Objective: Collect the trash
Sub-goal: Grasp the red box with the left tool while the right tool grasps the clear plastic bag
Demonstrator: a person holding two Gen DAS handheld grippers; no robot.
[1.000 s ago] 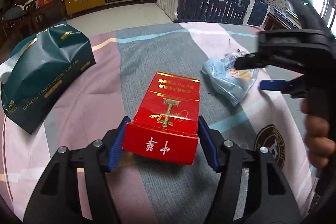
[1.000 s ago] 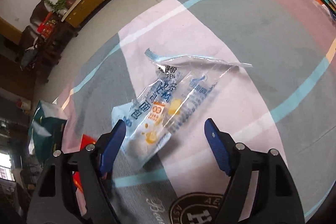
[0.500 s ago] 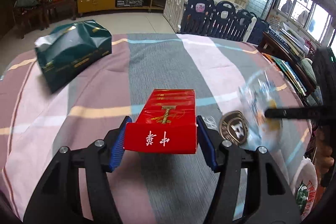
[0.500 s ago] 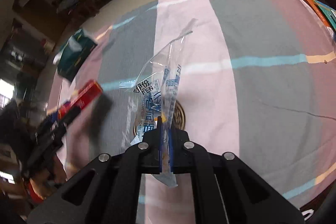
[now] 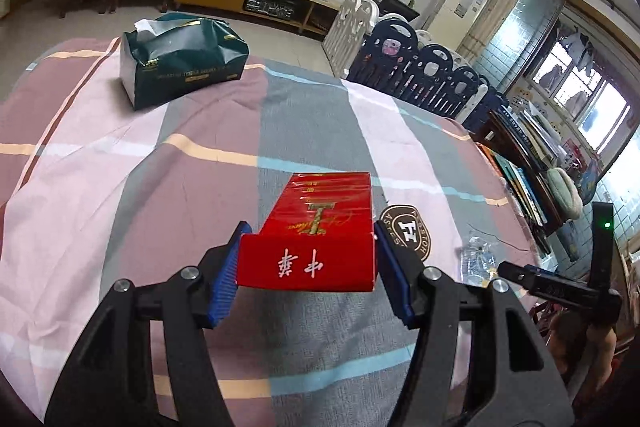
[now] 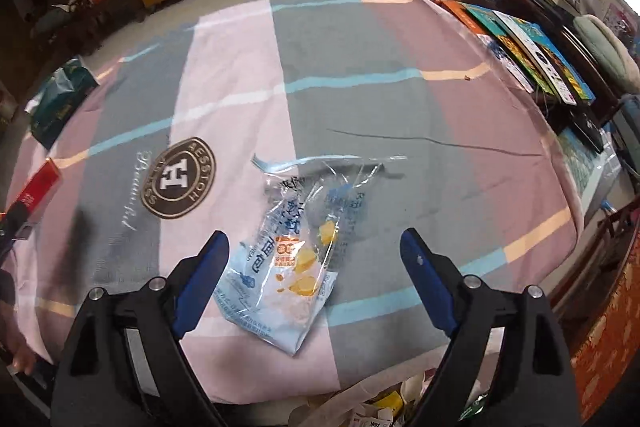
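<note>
A red carton [image 5: 308, 239] with gold print is held off the striped tablecloth [image 5: 120, 187], my left gripper [image 5: 308, 231] shut on its two sides. It also shows at the left edge of the right wrist view as the red carton [image 6: 38, 187]. A clear and blue bread wrapper [image 6: 288, 267] lies on the cloth near the table's front edge. My right gripper [image 6: 314, 239] stands over it with its jaws opening wide, and the pads do not touch the wrapper. The left wrist view shows the wrapper [image 5: 478, 259] beside the right gripper's dark body.
A dark green tissue pack [image 5: 182, 61] sits at the far left of the table. Books [image 6: 532, 55] lie along the right side. Below the front edge is an open bag of rubbish [image 6: 380, 403]. A brown round logo [image 6: 180, 179] marks the cloth.
The right gripper shut on the wrapper, carried it toward the table's front edge and has let it go. The left gripper has lifted the red carton and moved it along.
</note>
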